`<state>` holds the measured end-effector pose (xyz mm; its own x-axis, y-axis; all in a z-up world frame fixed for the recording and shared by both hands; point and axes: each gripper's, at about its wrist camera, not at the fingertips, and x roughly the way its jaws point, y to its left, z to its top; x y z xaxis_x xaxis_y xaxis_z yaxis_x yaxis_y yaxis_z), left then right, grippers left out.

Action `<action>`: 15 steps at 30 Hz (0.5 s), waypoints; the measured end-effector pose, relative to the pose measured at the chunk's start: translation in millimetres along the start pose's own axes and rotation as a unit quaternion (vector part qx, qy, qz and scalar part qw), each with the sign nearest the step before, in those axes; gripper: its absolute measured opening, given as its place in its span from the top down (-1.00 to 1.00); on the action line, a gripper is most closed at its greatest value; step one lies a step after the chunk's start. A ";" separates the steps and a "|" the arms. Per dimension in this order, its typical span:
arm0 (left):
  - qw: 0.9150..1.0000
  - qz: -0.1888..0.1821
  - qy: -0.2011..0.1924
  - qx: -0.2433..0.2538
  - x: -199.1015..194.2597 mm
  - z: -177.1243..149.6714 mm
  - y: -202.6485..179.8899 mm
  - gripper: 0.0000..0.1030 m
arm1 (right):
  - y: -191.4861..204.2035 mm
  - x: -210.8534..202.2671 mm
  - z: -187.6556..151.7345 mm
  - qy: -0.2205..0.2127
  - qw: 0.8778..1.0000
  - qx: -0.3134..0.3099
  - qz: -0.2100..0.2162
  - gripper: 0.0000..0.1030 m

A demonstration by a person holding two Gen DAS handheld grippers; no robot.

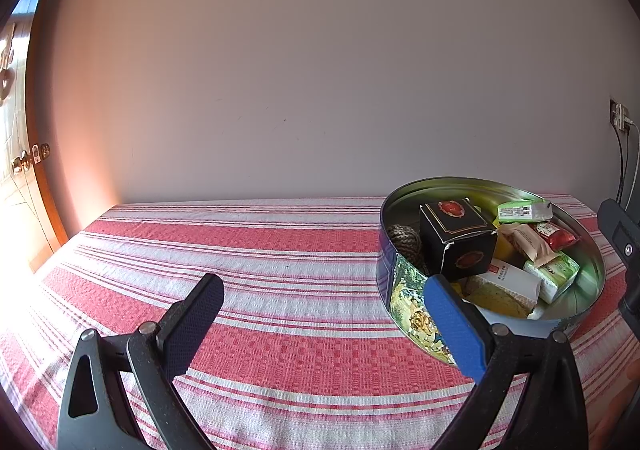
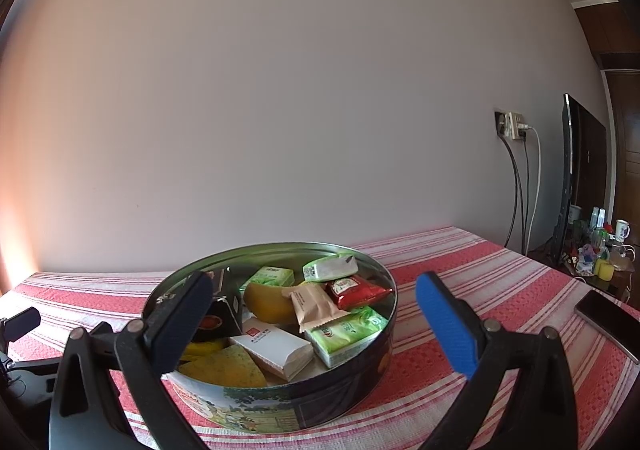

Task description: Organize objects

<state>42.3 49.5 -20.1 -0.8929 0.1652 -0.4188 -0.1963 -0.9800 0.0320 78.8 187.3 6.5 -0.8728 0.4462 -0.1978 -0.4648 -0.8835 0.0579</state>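
half the black box [image 2: 218, 314] (pad-hidden)

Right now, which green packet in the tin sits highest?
The pale green packet leaning on the tin's far rim, barcode showing. The other two green packets lie lower inside.

It was a room in a home. A table against a plain pale wall wore a red-and-white striped woven cloth [image 1: 280, 250]. On it sat a round biscuit tin [image 2: 280, 406] filled with snack packets and small boxes. A wooden door with a brass handle [image 1: 24, 162] stood at the left, a flat-screen television [image 2: 576, 178] at the right, beside a cluttered stand with mugs and bottles [image 2: 600, 246].
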 end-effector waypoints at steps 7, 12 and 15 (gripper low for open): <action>1.000 0.003 0.009 -0.009 3.0 -0.4 3.0 -0.97 | -0.5 1.1 -0.7 0.001 1.000 0.000 0.002 -1.00; 1.000 0.003 0.010 -0.007 2.7 -0.5 2.5 -0.97 | -0.1 1.5 -0.9 0.001 1.000 -0.002 0.002 -1.00; 1.000 0.004 0.010 -0.006 3.5 -0.1 1.5 -0.97 | 0.1 1.1 -0.9 0.000 1.000 -0.002 0.003 -1.00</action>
<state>38.9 48.6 -21.7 -0.8862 0.1545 -0.4368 -0.1835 -0.9827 0.0246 77.9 187.6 5.4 -0.8753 0.4413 -0.1979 -0.4595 -0.8864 0.0556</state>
